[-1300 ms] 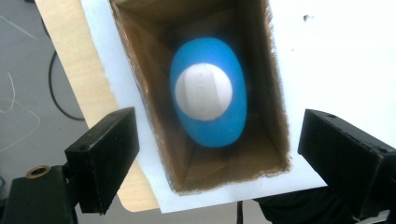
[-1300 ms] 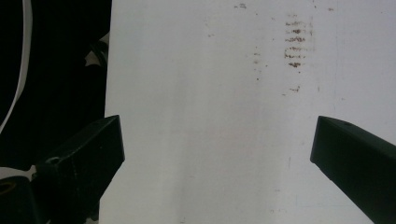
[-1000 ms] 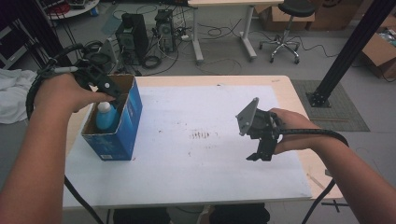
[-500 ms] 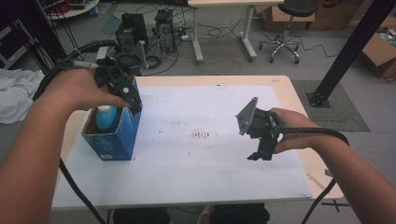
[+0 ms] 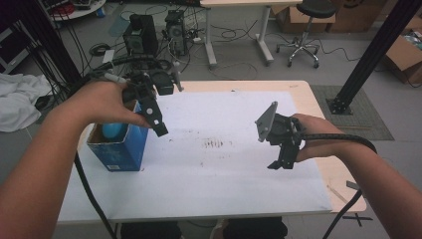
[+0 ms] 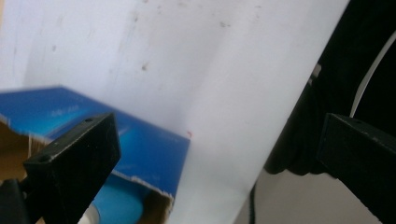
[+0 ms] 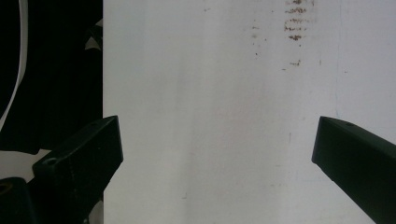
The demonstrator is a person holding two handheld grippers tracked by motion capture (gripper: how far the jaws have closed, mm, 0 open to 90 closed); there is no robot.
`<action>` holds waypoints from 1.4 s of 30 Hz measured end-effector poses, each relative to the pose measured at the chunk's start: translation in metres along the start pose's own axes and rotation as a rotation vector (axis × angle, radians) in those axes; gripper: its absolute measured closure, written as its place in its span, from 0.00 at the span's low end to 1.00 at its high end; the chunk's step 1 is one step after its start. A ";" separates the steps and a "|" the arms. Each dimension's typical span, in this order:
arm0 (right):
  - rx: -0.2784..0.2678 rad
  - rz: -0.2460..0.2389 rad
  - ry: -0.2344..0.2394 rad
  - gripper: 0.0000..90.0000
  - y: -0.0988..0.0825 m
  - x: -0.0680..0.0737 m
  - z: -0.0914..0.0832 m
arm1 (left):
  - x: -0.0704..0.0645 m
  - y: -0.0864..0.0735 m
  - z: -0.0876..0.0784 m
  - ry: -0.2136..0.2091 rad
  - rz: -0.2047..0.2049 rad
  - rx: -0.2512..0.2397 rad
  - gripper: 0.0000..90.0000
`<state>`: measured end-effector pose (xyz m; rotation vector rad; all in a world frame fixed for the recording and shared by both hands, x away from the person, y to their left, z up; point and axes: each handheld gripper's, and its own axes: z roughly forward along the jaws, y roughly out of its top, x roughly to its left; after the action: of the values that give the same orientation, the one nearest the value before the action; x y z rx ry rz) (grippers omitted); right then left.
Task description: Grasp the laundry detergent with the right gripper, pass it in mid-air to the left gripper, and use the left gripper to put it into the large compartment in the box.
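Cardboard blue box [image 5: 119,147] holds rounded blue bottle [image 5: 113,130]; both grippers' fingers spread, empty.

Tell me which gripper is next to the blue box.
The left gripper, open, right beside the blue box. The right gripper hangs far across the table, over bare white surface.
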<state>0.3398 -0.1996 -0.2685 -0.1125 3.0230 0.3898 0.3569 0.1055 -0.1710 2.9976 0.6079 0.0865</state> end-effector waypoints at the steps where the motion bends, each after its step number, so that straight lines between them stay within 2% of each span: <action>1: 0.004 0.002 -0.002 0.02 -0.001 -0.001 0.000 | -0.002 0.002 0.003 -0.011 0.020 0.003 0.00; 3: 0.013 0.005 0.000 0.01 -0.001 -0.002 0.000 | -0.007 0.005 0.006 -0.006 0.094 0.000 0.00; 5: 0.023 0.006 -0.002 0.01 -0.001 -0.002 0.000 | -0.011 0.008 0.009 -0.030 0.132 0.009 0.00; 7: 0.033 0.008 -0.003 0.00 -0.001 -0.003 -0.001 | -0.016 0.010 0.012 -0.027 0.173 0.019 0.00; 15: 0.070 0.000 -0.005 0.00 0.003 0.000 -0.004 | -0.024 0.013 0.015 -0.034 0.211 0.019 0.00; 20: 0.088 -0.004 0.001 0.00 0.004 0.001 -0.006 | -0.029 0.015 0.022 -0.047 0.275 0.048 0.00; 28: 0.105 -0.008 0.003 0.00 0.006 -0.002 -0.008 | -0.034 0.022 0.029 -0.066 0.334 0.075 0.00; 33: 0.118 -0.011 0.006 0.00 0.006 -0.005 -0.008 | -0.035 0.026 0.033 -0.067 0.348 0.087 0.00; 42: 0.108 -0.021 0.006 0.00 0.008 -0.007 -0.006 | -0.040 0.028 0.035 -0.080 0.363 0.089 0.00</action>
<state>0.3456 -0.1931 -0.2596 -0.1370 3.0385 0.2239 0.3336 0.0616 -0.2047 3.1412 0.0566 -0.0390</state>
